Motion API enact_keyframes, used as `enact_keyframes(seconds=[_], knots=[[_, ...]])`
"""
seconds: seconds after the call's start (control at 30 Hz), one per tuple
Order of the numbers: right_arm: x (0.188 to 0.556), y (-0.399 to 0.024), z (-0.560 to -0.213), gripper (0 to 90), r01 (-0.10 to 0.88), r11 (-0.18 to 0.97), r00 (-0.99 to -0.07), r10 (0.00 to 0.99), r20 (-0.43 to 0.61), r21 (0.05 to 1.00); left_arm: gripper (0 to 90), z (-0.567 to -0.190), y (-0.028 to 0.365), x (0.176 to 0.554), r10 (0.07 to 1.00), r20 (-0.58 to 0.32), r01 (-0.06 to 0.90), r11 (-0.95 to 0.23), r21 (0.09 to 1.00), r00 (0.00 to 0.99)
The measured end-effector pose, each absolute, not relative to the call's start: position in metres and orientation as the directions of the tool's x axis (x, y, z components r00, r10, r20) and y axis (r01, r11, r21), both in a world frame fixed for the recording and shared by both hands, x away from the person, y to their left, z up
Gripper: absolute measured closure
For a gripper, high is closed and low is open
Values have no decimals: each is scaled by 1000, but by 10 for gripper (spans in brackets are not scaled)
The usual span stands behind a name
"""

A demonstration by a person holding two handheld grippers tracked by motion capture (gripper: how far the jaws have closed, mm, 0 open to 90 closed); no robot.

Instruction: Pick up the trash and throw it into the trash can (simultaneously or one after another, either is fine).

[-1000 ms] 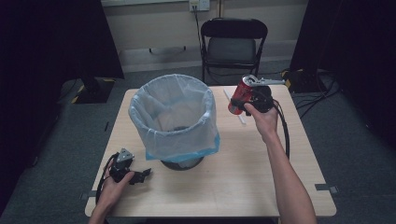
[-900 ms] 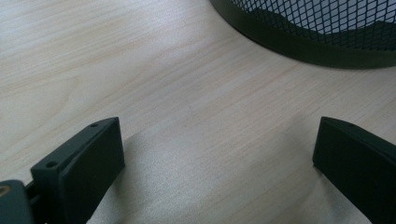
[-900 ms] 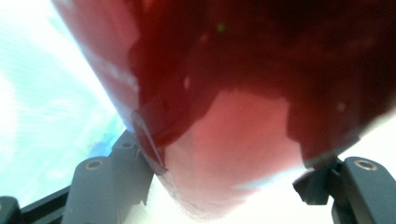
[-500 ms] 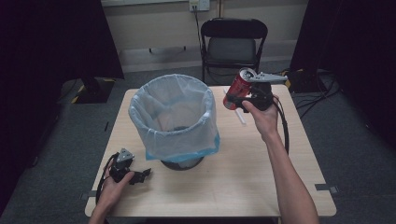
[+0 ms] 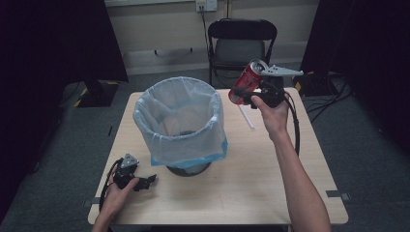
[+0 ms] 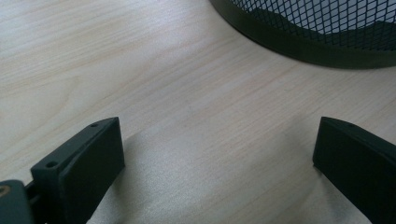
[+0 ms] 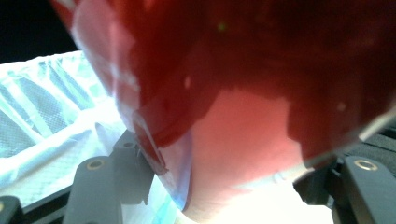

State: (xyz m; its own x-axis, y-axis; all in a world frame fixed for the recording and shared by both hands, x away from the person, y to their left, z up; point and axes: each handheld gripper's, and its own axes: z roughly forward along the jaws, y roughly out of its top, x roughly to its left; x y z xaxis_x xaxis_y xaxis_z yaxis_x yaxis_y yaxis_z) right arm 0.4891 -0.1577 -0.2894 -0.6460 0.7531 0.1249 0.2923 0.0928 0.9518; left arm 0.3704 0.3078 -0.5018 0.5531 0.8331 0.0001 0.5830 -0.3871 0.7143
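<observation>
A red drink can (image 5: 245, 81) hangs tilted in the air at the right rim of the bin, and my right gripper (image 5: 249, 92) is shut on it. Up close in the right gripper view the can (image 7: 243, 88) sits between the two black jaws, with the bin's liner (image 7: 42, 116) behind it. The bin (image 5: 180, 121) is a black mesh basket lined with a pale blue bag, standing mid-table. My left gripper (image 5: 151, 180) rests on the table at the front left, open. In the left gripper view its fingers (image 6: 79, 168) stand wide apart over bare wood, facing the bin's base (image 6: 303, 42).
A white straw-like stick (image 5: 245, 116) lies on the wooden table (image 5: 241, 183) to the right of the bin. A black folding chair (image 5: 241, 41) stands behind the table. Cables trail on the floor at the right.
My right gripper has risen with the can and moved slightly left toward the bin's rim. The left gripper has stayed where it was.
</observation>
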Motion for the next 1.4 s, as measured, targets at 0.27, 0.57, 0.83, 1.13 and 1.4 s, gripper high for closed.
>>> enact_keyframes(seconds=[0.27,0.57,0.83,1.13,1.4], knots=[[485,-154,-270,350,255,86,-651,752,105,963,14,-502,308,370,833,0,583,-387,714,553],[484,-152,-249,349,227,59,-674,730,113,972,14,-502,308,370,833,0,583,-387,714,553],[480,-145,-232,350,196,48,-692,715,103,979,14,-502,308,371,832,-1,582,-387,715,554],[475,-133,-219,351,169,38,-723,684,97,985,14,-502,308,371,832,-1,582,-387,715,554],[470,-115,-212,350,142,51,-767,637,77,989,14,-502,308,371,832,-1,582,-387,715,554]])
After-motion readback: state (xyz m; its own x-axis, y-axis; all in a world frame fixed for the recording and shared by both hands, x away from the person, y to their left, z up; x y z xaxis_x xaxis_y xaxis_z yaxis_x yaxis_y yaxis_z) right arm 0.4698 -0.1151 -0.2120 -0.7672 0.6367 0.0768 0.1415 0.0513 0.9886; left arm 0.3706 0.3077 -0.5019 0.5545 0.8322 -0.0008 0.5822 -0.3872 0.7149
